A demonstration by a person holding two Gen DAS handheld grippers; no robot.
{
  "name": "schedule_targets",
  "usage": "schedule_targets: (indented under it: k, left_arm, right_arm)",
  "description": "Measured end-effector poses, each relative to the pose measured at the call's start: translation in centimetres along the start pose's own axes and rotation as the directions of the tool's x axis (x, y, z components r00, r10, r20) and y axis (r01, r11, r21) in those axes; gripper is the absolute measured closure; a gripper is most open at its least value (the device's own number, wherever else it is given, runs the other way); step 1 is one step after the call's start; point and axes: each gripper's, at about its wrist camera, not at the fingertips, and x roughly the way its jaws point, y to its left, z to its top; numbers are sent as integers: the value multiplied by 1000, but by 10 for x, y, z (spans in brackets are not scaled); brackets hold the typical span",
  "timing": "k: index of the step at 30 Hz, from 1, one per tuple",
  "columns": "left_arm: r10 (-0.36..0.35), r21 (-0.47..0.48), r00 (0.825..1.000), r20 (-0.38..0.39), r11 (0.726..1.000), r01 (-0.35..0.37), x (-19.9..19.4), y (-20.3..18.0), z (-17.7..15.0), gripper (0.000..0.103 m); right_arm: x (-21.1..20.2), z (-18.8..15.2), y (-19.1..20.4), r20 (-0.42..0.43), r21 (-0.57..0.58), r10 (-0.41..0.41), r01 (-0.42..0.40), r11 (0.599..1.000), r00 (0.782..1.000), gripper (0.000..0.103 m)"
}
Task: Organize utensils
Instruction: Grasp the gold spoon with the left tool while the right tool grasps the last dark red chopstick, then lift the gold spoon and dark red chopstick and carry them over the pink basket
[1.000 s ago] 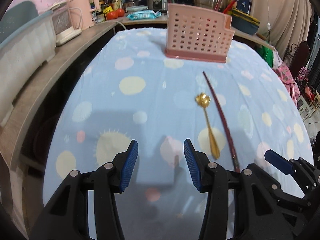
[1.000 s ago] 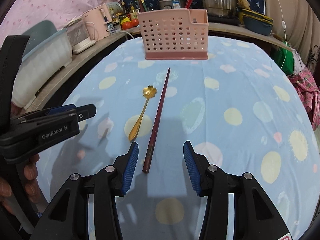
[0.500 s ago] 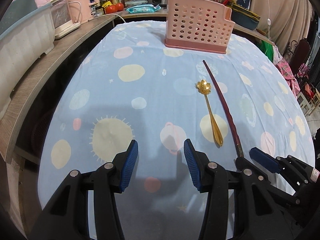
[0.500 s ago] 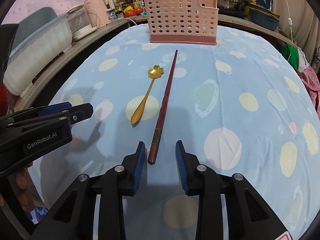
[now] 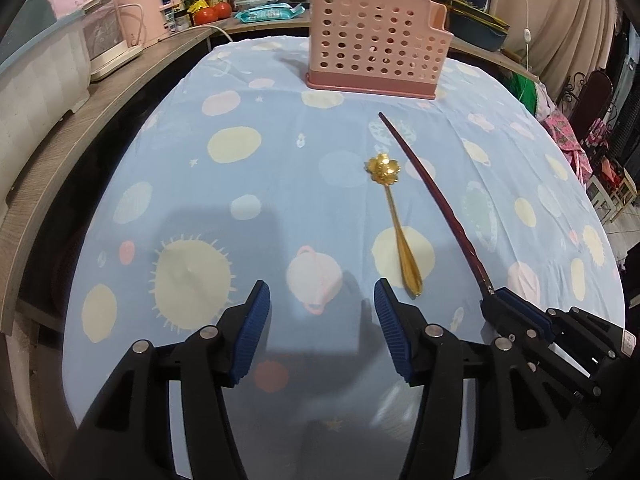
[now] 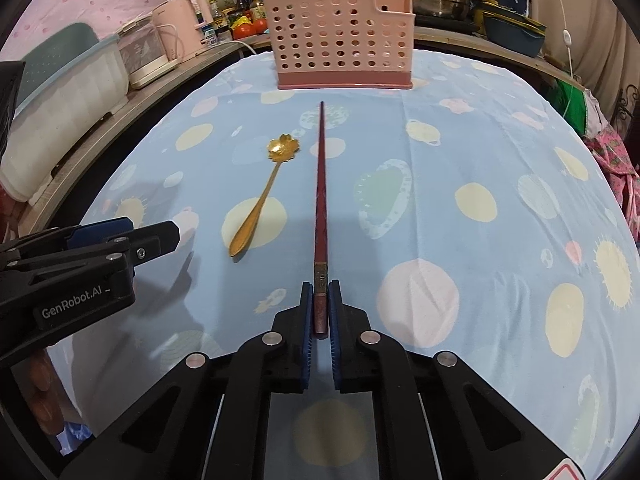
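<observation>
A dark red chopstick (image 6: 321, 188) lies on the blue spotted tablecloth, pointing toward a pink perforated utensil basket (image 6: 340, 44) at the far end. My right gripper (image 6: 320, 292) is shut on the chopstick's near end. A gold flower-bowl spoon (image 6: 262, 200) lies just left of it. In the left wrist view the chopstick (image 5: 432, 192), spoon (image 5: 394, 220) and basket (image 5: 376, 44) show too. My left gripper (image 5: 320, 300) is open and empty, hovering left of the spoon's handle; it also shows in the right wrist view (image 6: 160, 236).
A wooden counter (image 5: 80, 128) runs along the left with a white bin (image 6: 60, 108) and pink appliances (image 5: 144, 12). Pots and bottles stand behind the basket. The table drops off at the right edge (image 5: 600, 220).
My right gripper moved forward and closed its jaws on the chopstick's near end. The left gripper moved slightly closer to the table and stayed open.
</observation>
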Motion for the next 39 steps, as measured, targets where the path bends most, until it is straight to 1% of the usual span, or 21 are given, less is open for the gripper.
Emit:
schedule_targets:
  k: [4, 10, 14, 16, 18, 20, 21, 22, 23, 26, 32, 36, 39]
  left_arm:
    - [-34, 3, 999, -7, 999, 34, 5, -9, 3, 47]
    - [-82, 9, 996, -45, 997, 82, 22, -24, 6, 47]
    - [-78, 20, 996, -43, 997, 79, 30, -29, 7, 48]
    - [-80, 21, 996, -37, 996, 81, 30, -30, 8, 52]
    - [-88, 22, 996, -34, 996, 89, 31, -30, 9, 61]
    - [-91, 31, 995, -31, 995, 92, 31, -30, 8, 78]
    - [-97, 34, 995, -30, 995, 98, 31, -30, 8, 81]
    - [-103, 35, 994, -31, 994, 104, 30, -30, 8, 88]
    - [-112, 33, 993, -32, 993, 113, 30, -29, 8, 92]
    - [-135, 29, 990, -32, 990, 136, 28, -28, 7, 93]
    - [-147, 21, 989, -8, 989, 148, 16, -24, 6, 93]
    - [-145, 11, 989, 29, 989, 145, -2, -18, 11, 93]
    - [-146, 2, 987, 70, 989, 147, -18, -12, 19, 93]
  right_arm:
    - [-3, 0, -11, 4, 34, -10, 9, 999, 1000, 96]
    - [-5, 0, -27, 2, 78, -13, 13, 997, 1000, 96]
    - [-4, -2, -30, 1, 84, -7, 7, 996, 1000, 96]
    - [-3, -2, -30, 1, 84, -5, 5, 996, 1000, 96]
    - [-3, -2, -30, 1, 86, -3, 3, 996, 1000, 96]
    - [-3, -2, -30, 2, 86, -2, 1, 996, 1000, 96]
    - [-3, -2, -30, 3, 86, -1, 1, 996, 1000, 96]
    - [-3, -2, -30, 2, 86, -2, 2, 996, 1000, 96]
    - [-3, -2, -30, 3, 86, -2, 2, 996, 1000, 96]
    - [-3, -3, -31, 3, 88, 1, -1, 996, 1000, 96]
    - [-10, -4, -30, 9, 85, 5, -6, 996, 1000, 96]
    - [-23, -1, -30, 35, 87, 15, -18, 996, 999, 96]
    - [-38, 5, -31, 71, 91, 21, -28, 995, 997, 96]
